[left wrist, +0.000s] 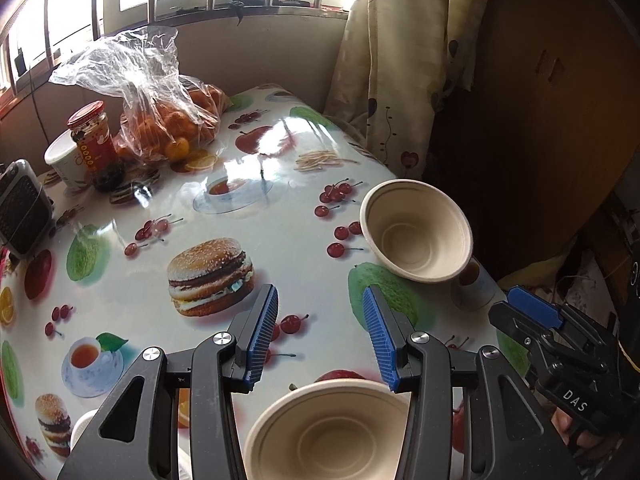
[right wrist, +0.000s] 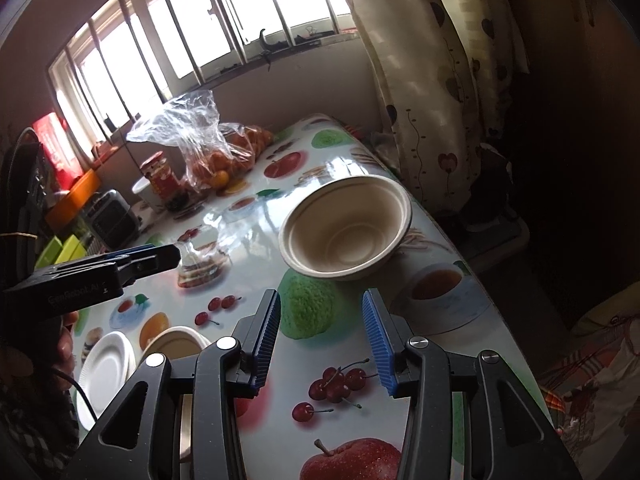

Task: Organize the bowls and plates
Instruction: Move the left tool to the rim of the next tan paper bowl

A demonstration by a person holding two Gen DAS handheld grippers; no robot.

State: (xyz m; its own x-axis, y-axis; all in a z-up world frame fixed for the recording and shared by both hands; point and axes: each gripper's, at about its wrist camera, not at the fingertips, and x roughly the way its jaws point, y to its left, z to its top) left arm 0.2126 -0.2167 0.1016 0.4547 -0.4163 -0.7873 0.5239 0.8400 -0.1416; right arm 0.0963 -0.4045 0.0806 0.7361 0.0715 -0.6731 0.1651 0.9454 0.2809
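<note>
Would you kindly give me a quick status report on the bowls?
Both tongs open, empty: left, right. Far bowl upright near table edge. Near bowl below left tongs. Paper plates beside it. Path clear.

Table (left wrist: 280, 240) middle free; jar (left wrist: 94, 144), orange bag (left wrist: 168, 120) block far-left corner; bowl (left wrist: 416, 232) near right edge.

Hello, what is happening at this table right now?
A person holds a two-finger gripper in each hand above a table with a printed food cloth. Both the left gripper and the right gripper are open and hold nothing. One beige bowl stands near the table's right edge, ahead of the right gripper. A second bowl sits just below the left gripper, beside white plates. Nothing is being carried.
</note>
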